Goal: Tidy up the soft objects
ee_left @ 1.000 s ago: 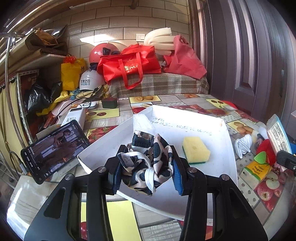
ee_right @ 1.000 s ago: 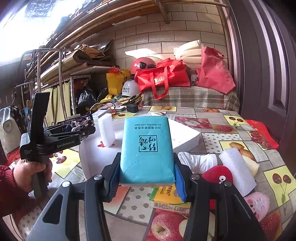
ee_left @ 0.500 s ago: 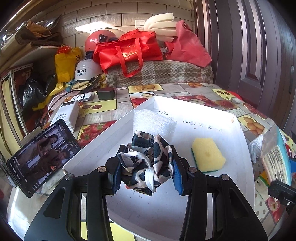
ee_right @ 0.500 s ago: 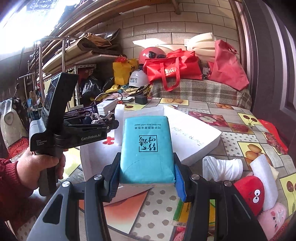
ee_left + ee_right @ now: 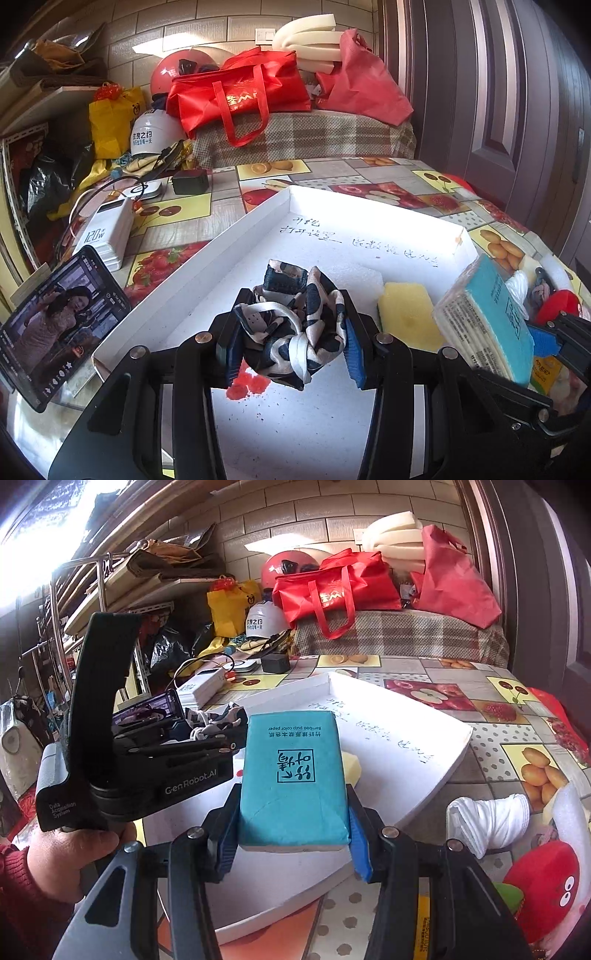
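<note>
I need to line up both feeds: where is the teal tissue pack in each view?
Left wrist: tissue pack at the right edge, tilted, beside the yellow sponge.
Right wrist: tissue pack centre, clamped between the right gripper's fingers.
Shared landmark: the white tray with handwriting.

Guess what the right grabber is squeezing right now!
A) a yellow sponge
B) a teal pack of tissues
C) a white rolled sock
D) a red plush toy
B: in the right wrist view, the right gripper has its blue pads pressed against both sides of the teal tissue pack, while the yellow sponge lies in the white tray and the red plush toy sits on the table.
</note>
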A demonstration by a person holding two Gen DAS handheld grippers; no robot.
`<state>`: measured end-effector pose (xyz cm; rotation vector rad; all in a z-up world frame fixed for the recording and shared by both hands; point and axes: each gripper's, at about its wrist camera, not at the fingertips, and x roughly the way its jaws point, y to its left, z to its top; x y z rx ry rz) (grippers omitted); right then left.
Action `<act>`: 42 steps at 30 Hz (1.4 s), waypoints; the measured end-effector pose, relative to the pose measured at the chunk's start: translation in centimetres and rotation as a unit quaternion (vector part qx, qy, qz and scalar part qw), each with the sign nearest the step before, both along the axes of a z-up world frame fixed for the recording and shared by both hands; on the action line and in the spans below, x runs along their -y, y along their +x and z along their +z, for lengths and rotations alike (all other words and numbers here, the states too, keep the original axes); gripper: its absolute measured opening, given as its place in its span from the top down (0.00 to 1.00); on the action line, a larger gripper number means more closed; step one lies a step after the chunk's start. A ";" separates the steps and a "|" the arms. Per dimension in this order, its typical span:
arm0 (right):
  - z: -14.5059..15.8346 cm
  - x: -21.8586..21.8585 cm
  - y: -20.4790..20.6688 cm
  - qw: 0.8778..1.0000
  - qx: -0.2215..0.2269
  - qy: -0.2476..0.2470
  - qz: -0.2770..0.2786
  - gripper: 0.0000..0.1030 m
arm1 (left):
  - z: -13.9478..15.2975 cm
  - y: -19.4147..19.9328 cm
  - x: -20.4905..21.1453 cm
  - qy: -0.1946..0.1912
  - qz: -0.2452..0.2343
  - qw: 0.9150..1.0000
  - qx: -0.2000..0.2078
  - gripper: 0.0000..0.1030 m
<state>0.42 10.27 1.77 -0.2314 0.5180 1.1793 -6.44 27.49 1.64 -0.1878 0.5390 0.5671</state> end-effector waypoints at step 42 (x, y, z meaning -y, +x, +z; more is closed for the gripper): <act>0.2 0.5 2.1 0.993 -0.035 0.037 -0.108 0.00 | 1.3 -3.2 1.1 0.070 0.104 0.990 0.066 0.00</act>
